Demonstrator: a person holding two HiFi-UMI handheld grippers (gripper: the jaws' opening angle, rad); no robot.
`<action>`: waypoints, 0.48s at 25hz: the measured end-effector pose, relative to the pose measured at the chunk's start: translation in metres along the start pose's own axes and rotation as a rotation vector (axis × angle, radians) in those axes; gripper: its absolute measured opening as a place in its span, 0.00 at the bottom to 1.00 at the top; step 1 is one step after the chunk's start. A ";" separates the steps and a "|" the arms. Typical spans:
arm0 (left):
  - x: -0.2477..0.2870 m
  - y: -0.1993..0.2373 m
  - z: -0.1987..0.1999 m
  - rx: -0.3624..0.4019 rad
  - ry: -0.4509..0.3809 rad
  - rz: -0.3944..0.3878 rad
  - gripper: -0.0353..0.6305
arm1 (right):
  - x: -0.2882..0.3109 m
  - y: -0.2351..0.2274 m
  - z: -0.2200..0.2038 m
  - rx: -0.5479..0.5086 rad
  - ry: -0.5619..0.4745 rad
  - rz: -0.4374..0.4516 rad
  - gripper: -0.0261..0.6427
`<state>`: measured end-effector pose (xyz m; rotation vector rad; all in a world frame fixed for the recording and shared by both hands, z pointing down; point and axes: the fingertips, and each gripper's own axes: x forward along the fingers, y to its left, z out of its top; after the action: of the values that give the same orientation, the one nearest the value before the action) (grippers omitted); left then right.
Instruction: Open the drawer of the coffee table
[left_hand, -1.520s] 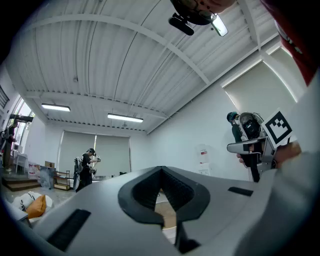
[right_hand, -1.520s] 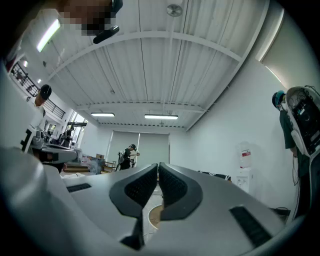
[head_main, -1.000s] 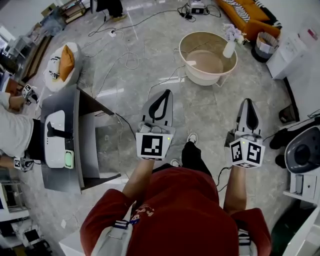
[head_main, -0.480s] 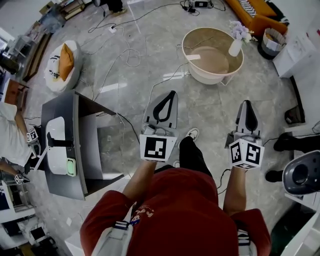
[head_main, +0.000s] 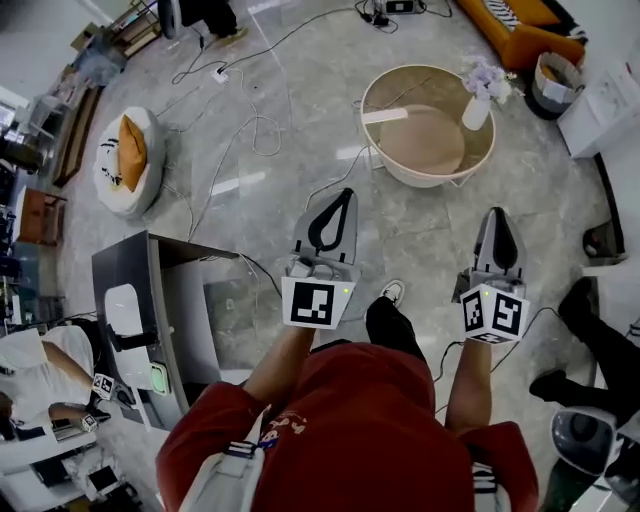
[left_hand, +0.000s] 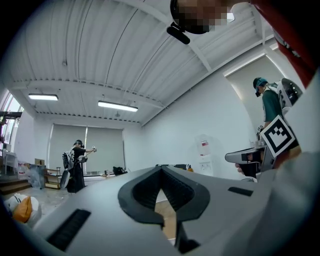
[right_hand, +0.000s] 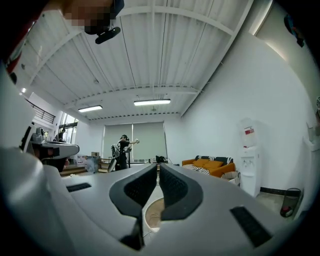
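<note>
Both grippers point level, jaws closed on nothing: left gripper (head_main: 347, 193), right gripper (head_main: 497, 213). The round, raised-rim coffee table (head_main: 428, 178) stands ahead, well apart, across open marble floor (head_main: 420, 225). A grey desk (head_main: 125, 270) borders the left.

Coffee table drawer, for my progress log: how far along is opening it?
Done: nothing yet. No open drawer shows on the round beige coffee table, which stands across bare floor from both grippers. In hand: the left gripper and right gripper are shut, empty and pointing roughly towards the table. Left: reach the table, find the drawer, grip it and pull it out.
</note>
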<state>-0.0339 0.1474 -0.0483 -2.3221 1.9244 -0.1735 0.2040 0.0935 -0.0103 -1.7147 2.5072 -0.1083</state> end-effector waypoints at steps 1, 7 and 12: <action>0.012 0.002 0.000 0.005 -0.001 -0.006 0.07 | 0.010 -0.007 -0.002 -0.002 0.004 -0.010 0.08; 0.085 0.002 -0.004 -0.005 -0.012 -0.064 0.07 | 0.064 -0.040 -0.014 0.005 0.031 -0.045 0.08; 0.113 0.014 -0.017 0.018 0.037 -0.055 0.07 | 0.096 -0.050 -0.027 0.004 0.063 -0.049 0.08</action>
<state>-0.0290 0.0331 -0.0327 -2.3780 1.8689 -0.2398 0.2119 -0.0140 0.0176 -1.7989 2.5071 -0.1736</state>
